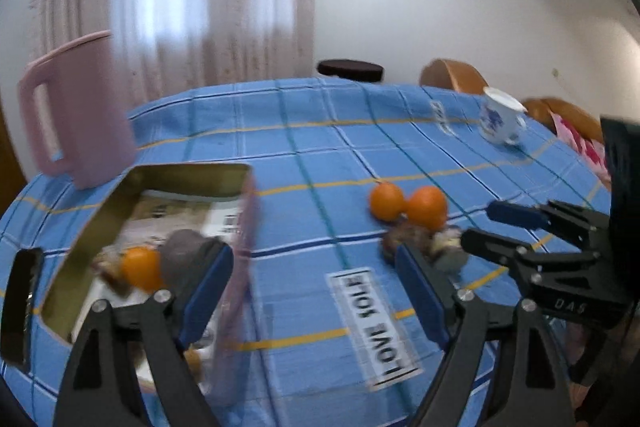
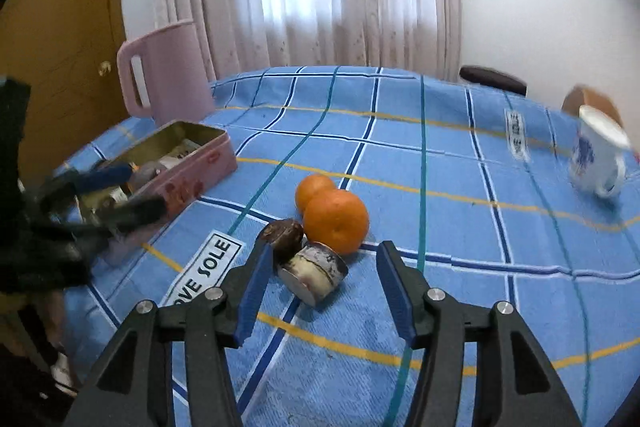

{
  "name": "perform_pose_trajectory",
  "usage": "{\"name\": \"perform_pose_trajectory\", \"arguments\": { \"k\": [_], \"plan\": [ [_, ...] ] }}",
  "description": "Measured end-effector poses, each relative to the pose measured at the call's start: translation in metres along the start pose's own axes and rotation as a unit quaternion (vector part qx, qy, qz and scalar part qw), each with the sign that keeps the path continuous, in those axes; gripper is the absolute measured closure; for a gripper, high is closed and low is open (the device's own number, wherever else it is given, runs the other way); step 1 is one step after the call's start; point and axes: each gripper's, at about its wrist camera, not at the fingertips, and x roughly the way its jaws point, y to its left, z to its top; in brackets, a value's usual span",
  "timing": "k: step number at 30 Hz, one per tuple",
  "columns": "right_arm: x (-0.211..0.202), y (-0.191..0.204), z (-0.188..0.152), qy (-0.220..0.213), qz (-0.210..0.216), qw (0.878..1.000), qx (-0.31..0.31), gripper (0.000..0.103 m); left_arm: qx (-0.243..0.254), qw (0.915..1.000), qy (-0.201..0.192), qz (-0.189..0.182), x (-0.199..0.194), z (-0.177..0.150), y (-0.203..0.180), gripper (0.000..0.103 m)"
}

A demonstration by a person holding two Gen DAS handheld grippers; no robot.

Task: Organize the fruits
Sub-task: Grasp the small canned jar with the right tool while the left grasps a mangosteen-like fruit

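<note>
- The task looks partly done: the open rectangular pink metal tin at the left of the blue checked tablecloth already holds one small round orange tangerine, a grey roundish lump touching it and a blurred brownish piece I cannot identify.
- Left on the cloth, well apart from the tin, is a tight cluster: two round orange tangerines, the nearer touching the farther, with a dark brown round fruit and a pale cut cylindrical piece with a dark mottled skin just in front of them.
- Count, as far as I can tell: three tangerines in all, one in the tin and two out; two brownish pieces still out; one tin.
- The right gripper hangs low over the cluster, jaws spread wide and holding nothing, with the pale piece between them; I judge it the next thing to pick up.
- The left gripper is beside the tin, jaws spread and empty.
- Bystanders: one tall pink plastic jug behind the tin, one white cup with blue flowers at the far right.
</note>
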Motion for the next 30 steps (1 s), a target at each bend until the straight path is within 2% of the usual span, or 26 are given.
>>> {"name": "perform_pose_trajectory", "arguments": {
  "k": [3,10,14,15,16,18,23,28,30],
  "plan": [
    [0.009,0.000,0.000,0.023,-0.004,1.000,-0.007,0.047,0.011,0.9998,0.015,-0.002,0.011,0.001,-0.011,0.017],
    [0.030,-0.004,-0.001,0.073,0.047,0.996,-0.002,0.047,0.009,0.9995,0.030,-0.010,0.022,0.001,-0.012,0.017],
    [0.039,-0.005,-0.001,0.088,0.046,0.995,-0.001,0.047,0.009,0.9994,0.031,-0.012,0.024,0.003,-0.013,0.017],
    [0.040,-0.004,-0.001,0.091,0.049,0.995,-0.001,0.051,0.009,0.9993,0.033,-0.013,0.025,0.003,-0.013,0.017],
    [0.038,-0.003,-0.001,0.088,0.051,0.995,-0.002,0.056,0.010,0.9993,0.033,-0.014,0.025,0.003,-0.014,0.017],
    [0.033,-0.001,0.000,0.077,0.053,0.996,-0.009,0.057,0.012,0.9993,0.033,-0.015,0.026,0.003,-0.016,0.017],
    [0.013,-0.012,0.000,0.025,0.008,1.000,0.016,0.057,0.015,0.9990,0.036,-0.021,0.029,0.004,-0.021,0.017],
    [0.008,-0.028,0.001,0.011,-0.018,0.998,0.056,0.057,0.033,0.9973,0.051,-0.042,0.040,0.005,-0.038,0.019],
    [0.008,-0.030,0.002,0.011,-0.019,0.998,0.062,0.057,0.035,0.9965,0.058,-0.049,0.044,0.006,-0.041,0.023]
  ]
}}
